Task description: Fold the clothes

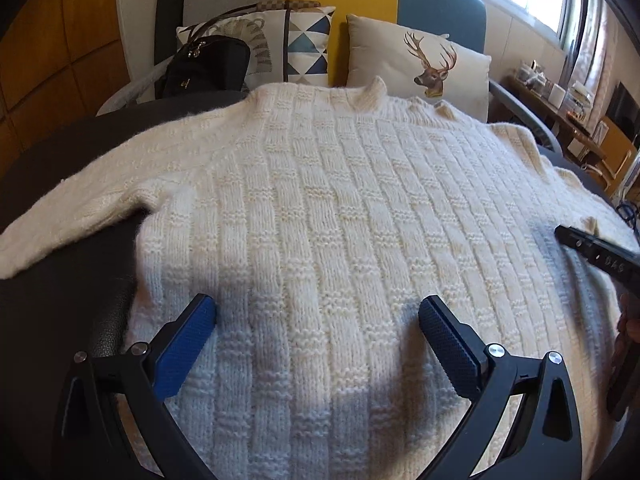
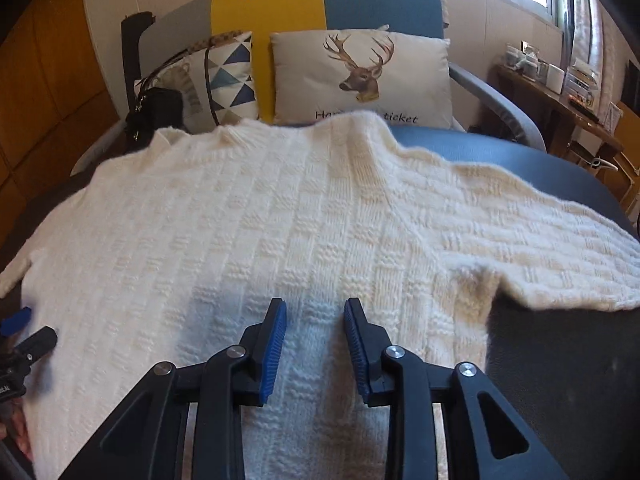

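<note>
A cream cable-knit sweater (image 1: 328, 208) lies flat on a dark seat, collar at the far side, and also shows in the right wrist view (image 2: 248, 232). Its left sleeve (image 1: 72, 208) stretches to the left, its right sleeve (image 2: 552, 248) to the right. My left gripper (image 1: 316, 312) is wide open just above the lower body of the sweater, holding nothing. My right gripper (image 2: 315, 312) is partly open over the sweater's lower right body, with knit showing between the blue pads (image 2: 274, 344). The right gripper's body (image 1: 592, 252) shows at the right edge of the left wrist view.
A deer cushion (image 2: 360, 76) and a triangle-pattern cushion (image 1: 308, 40) lean on the sofa back. A black handbag (image 1: 204, 68) sits at the far left. A wooden side table (image 2: 560, 92) with jars stands at the right under a window.
</note>
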`<state>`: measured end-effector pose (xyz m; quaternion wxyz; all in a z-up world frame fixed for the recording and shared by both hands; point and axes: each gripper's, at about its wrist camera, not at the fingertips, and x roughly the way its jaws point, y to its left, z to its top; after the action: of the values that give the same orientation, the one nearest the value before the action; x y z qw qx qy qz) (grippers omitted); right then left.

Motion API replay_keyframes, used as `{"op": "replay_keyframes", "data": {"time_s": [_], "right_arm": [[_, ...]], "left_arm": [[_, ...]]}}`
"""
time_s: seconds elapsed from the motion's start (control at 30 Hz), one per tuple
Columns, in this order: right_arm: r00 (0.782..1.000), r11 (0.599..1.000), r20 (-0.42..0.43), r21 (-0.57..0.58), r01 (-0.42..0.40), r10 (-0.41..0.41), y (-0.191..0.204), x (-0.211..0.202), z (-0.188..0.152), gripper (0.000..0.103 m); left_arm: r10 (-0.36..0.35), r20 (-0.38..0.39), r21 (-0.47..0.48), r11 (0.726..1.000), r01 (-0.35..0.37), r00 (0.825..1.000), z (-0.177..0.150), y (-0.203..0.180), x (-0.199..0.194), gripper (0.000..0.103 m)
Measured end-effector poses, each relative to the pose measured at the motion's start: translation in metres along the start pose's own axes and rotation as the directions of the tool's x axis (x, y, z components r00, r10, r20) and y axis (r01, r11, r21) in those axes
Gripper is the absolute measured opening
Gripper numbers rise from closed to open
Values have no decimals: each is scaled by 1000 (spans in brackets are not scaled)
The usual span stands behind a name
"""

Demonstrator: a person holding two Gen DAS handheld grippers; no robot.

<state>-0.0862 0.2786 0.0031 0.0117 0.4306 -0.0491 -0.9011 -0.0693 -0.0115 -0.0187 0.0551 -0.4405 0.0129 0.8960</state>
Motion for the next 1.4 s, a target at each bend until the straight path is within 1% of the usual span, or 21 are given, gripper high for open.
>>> {"op": "replay_keyframes", "data": {"time_s": [0.1,0.23,0.37,0.5,0.57,0.63,0.73,0.83,0.9,0.93,0.97,1.1,1.23,1.3,1.4], "right_arm": [[1000,1000,-4,-2,18,-18,-4,0,0,30],[1000,1000,-8,15,-6,6,-6,-1,5,30],[997,998,43,36,-58,56,-7,-5,21,31],[1000,1000,-10,29,2,-2,-13,18,25,31],[1000,999,3,38,-16,16,-18,20,22,32],[1000,999,9,33,-27,26,-18,20,21,35],[1000,1000,9,4,-5,5,-13,19,21,36],[999,999,18,-3,37,-37,-22,13,23,36],[999,999,39,51,13,-15,-38,7,25,36],[999,997,37,75,-11,9,-45,8,26,36],[1000,996,24,88,-11,9,-52,11,26,36],[999,996,19,89,-30,29,-60,14,25,36],[996,992,74,113,-61,53,-66,6,38,36],[994,984,80,157,-88,76,-73,10,48,37],[994,982,79,167,-86,73,-71,25,64,37]], "left_arm": [[16,-4,17,1000,-16,1000,-1,-4,2,103],[-10,4,0,1000,10,1000,-3,2,0,103],[0,3,8,1000,0,1000,-3,1,1,103],[-2,4,9,1000,2,1000,-3,1,1,103],[-2,5,10,1000,2,1000,-3,1,1,103],[0,4,11,1000,0,1000,-3,1,2,103],[3,3,13,1000,-3,1000,-3,1,2,103],[6,3,17,1000,-7,1000,-3,0,2,103],[14,3,22,1000,-14,1000,-3,-1,3,103],[15,4,22,1000,-15,1000,-3,-1,3,103],[16,4,23,1000,-16,1000,-3,-1,3,103],[17,5,25,1000,-17,1000,-4,-2,3,103],[19,6,26,999,-20,1000,-4,-2,4,103],[22,7,27,999,-23,1000,-4,-2,4,103],[26,13,27,999,-26,1000,-4,-3,4,103]]}}
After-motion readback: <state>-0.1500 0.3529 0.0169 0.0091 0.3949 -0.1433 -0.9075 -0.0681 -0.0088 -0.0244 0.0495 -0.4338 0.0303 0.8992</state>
